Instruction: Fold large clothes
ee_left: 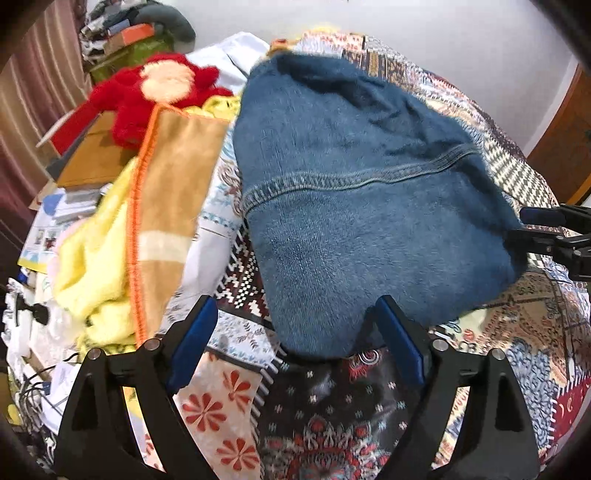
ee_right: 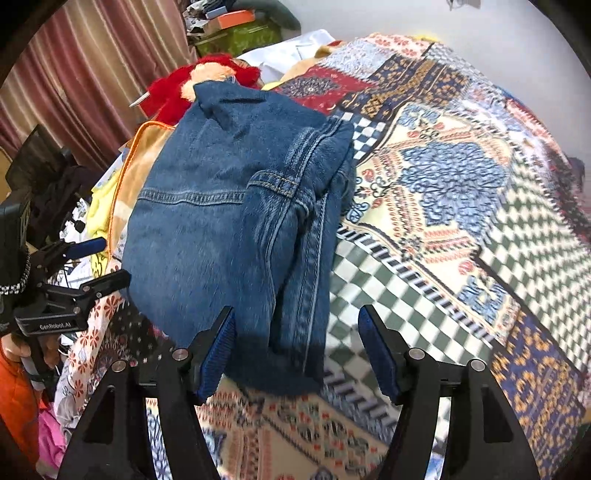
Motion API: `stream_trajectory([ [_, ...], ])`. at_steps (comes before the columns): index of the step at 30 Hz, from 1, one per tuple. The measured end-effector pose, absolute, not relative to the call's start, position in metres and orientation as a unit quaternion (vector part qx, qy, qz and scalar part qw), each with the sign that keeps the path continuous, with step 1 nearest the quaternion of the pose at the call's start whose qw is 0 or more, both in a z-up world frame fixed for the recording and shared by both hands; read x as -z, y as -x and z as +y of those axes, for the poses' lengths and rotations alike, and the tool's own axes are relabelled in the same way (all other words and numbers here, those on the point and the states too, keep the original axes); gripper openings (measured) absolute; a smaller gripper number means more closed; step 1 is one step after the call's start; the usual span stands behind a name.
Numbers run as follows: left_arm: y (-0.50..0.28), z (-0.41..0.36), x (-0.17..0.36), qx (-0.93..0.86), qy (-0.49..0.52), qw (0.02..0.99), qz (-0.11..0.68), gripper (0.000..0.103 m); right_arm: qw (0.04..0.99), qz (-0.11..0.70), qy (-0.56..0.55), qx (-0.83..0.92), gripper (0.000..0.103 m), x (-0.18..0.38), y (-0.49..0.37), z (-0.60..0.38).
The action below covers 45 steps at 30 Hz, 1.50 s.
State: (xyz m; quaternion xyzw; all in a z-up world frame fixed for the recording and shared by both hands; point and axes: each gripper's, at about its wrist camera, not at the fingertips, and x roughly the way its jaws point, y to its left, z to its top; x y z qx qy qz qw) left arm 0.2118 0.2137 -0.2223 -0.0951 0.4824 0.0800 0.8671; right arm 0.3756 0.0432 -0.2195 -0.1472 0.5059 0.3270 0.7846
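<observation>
A pair of blue denim jeans lies folded into a thick bundle on the patterned patchwork bedspread; it also shows in the right wrist view. My left gripper is open, its jaws wide apart at the bundle's near left corner, holding nothing. My right gripper is open at the bundle's near right corner, empty. Each gripper shows in the other's view, the right and the left, beside the jeans' edges.
A brown blanket with orange trim, yellow cloth and a red plush toy lie left of the jeans. Boxes and clutter stack at the back left. Curtains hang at left. The bedspread extends right.
</observation>
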Motion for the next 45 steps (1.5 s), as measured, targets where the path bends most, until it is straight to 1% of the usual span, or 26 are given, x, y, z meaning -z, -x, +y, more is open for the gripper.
stream_trajectory([
  [3, -0.196, 0.207, 0.196, -0.083, 0.093, 0.883, 0.452, 0.087, 0.799, 0.479, 0.148, -0.331, 0.065, 0.198, -0.356, 0.034],
  [8, -0.171, 0.189, 0.131, -0.079, 0.086, 0.921, 0.371, 0.087, 0.829, 0.428, 0.091, -0.349, 0.065, 0.147, -0.322, 0.016],
  [17, -0.109, 0.147, 0.023, -0.060, 0.066, 0.975, 0.201, 0.087, 0.876, 0.273, 0.032, -0.395, 0.065, 0.038, -0.242, -0.006],
  [21, -0.081, 0.134, -0.003, -0.056, 0.067, 0.985, 0.148, 0.087, 0.897, 0.193, 0.008, -0.397, 0.065, 0.002, -0.202, -0.024],
  [24, -0.063, 0.123, -0.016, -0.064, 0.062, 0.989, 0.116, 0.087, 0.909, 0.153, -0.006, -0.388, 0.065, -0.013, -0.180, -0.035],
  [29, -0.042, 0.106, -0.022, -0.085, 0.042, 0.992, 0.080, 0.087, 0.923, 0.111, -0.015, -0.368, 0.065, -0.021, -0.150, -0.046],
  [31, -0.037, 0.103, -0.021, -0.090, 0.039, 0.992, 0.075, 0.093, 0.926, 0.107, -0.015, -0.363, 0.065, -0.021, -0.142, -0.047],
  [32, -0.036, 0.101, -0.020, -0.093, 0.038, 0.992, 0.073, 0.098, 0.926, 0.108, -0.012, -0.362, 0.065, -0.020, -0.140, -0.047],
  [33, -0.033, 0.099, -0.019, -0.095, 0.037, 0.992, 0.071, 0.101, 0.926, 0.110, -0.007, -0.360, 0.067, -0.019, -0.138, -0.045],
  [34, -0.032, 0.098, -0.019, -0.097, 0.037, 0.992, 0.070, 0.102, 0.927, 0.111, -0.004, -0.358, 0.075, -0.018, -0.137, -0.046],
  [37, -0.032, 0.098, -0.015, -0.099, 0.041, 0.992, 0.072, 0.102, 0.935, 0.102, -0.002, -0.340, 0.094, -0.017, -0.130, -0.049],
  [40, -0.033, 0.099, -0.013, -0.094, 0.053, 0.991, 0.077, 0.103, 0.939, 0.094, -0.006, -0.331, 0.102, -0.018, -0.124, -0.052],
  [45, -0.034, 0.100, -0.010, -0.094, 0.056, 0.991, 0.079, 0.103, 0.944, 0.097, -0.008, -0.317, 0.103, -0.015, -0.124, -0.052],
])
